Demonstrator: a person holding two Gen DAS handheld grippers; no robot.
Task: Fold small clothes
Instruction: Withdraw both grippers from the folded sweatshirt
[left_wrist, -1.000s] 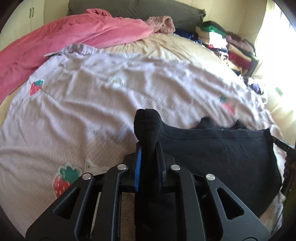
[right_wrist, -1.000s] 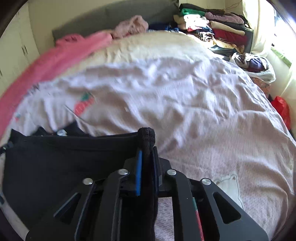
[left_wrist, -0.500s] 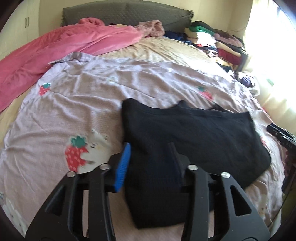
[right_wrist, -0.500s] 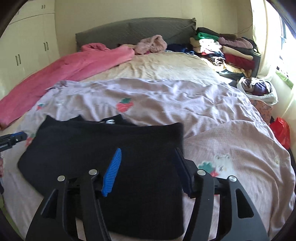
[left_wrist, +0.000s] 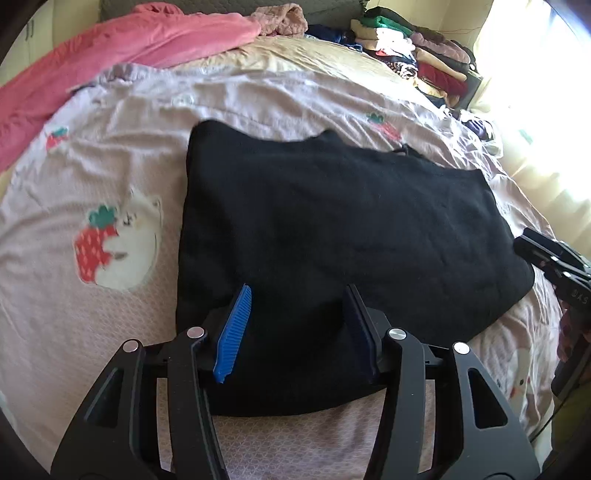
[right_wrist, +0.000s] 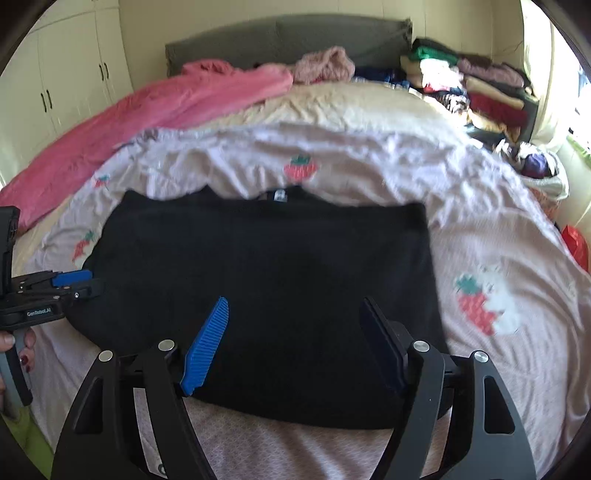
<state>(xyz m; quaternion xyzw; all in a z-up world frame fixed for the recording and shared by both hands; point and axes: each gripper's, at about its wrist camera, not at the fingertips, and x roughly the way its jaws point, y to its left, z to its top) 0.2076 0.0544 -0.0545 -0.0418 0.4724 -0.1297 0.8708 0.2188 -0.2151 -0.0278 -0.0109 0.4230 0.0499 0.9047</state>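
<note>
A black knit garment (left_wrist: 332, 236) (right_wrist: 266, 280) lies flat on the lilac strawberry-print sheet (left_wrist: 92, 177) (right_wrist: 491, 229), its neckline with a small label (right_wrist: 280, 195) at the far edge. My left gripper (left_wrist: 299, 295) hovers over the garment's near left part, jaws opening, blue pads apart and pressing on nothing. My right gripper (right_wrist: 295, 306) hovers over the near right part, jaws opening wider, nothing held. In the left wrist view the right gripper (left_wrist: 554, 258) shows at the right edge. The right wrist view has the left gripper (right_wrist: 79, 284) with a hand on its handle at the left edge.
A pink blanket (left_wrist: 122, 51) (right_wrist: 155, 118) lies along the far left of the bed. Stacked folded clothes (left_wrist: 417, 55) (right_wrist: 472, 85) sit at the far right by the headboard (right_wrist: 288, 40). A white bag (right_wrist: 535, 166) and a red item (right_wrist: 576, 243) lie off the right side.
Both grippers were shut on the garment's far edge a second ago. They let it go, opened and pulled back toward the near side. The garment now lies folded flat.
</note>
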